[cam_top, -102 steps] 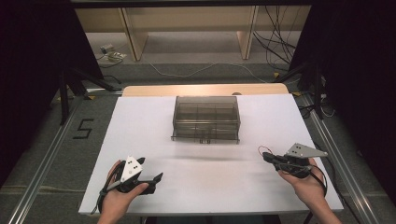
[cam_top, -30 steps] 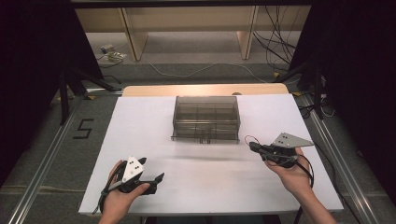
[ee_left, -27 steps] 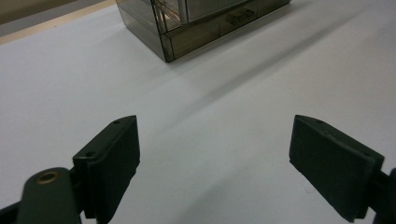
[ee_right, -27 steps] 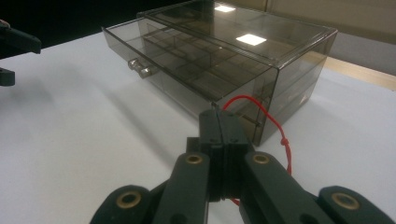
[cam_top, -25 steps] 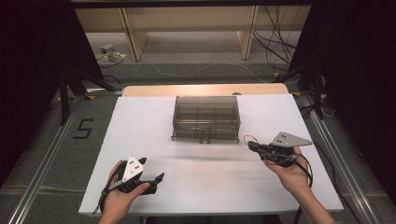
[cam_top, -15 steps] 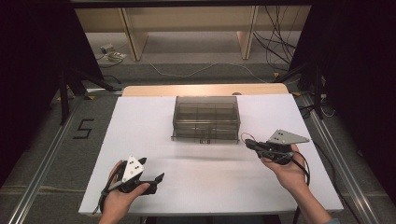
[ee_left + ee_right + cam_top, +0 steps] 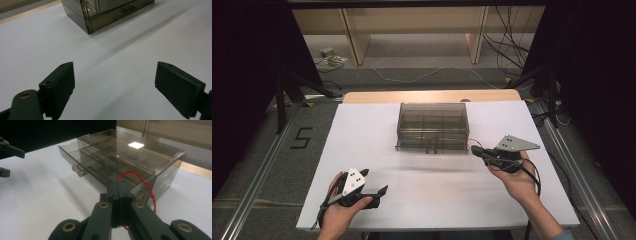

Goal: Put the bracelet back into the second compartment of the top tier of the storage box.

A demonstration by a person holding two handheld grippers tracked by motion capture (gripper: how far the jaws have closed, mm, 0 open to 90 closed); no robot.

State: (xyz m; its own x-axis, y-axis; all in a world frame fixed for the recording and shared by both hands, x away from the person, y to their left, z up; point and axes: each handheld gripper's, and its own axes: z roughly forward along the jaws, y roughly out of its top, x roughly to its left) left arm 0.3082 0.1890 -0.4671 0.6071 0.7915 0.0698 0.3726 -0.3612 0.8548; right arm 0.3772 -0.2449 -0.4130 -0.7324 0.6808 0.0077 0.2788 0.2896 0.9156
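The right claw (image 7: 119, 185), pinching a thin, limp red string (image 7: 140, 180), is hovering beside the rigid drawer box (image 7: 433, 125), while the left claw (image 7: 113, 87) is gaping empty.

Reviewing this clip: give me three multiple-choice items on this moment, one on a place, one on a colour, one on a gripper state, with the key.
1. Where does the box stand?
A. at the table's far middle
B. at its near left corner
C. on the floor

2. What colour is the string in the right gripper?
A. blue
B. red
C. green

3. How do the left gripper's jaws stand?
A. shut on the box
B. shut on the string
C. open, nothing between them

Key: 1 A, the high view shows it centred towards the far edge. 2 B, a red loop rises from the shut jaws. 3 C, bare table lies between the spread pads.
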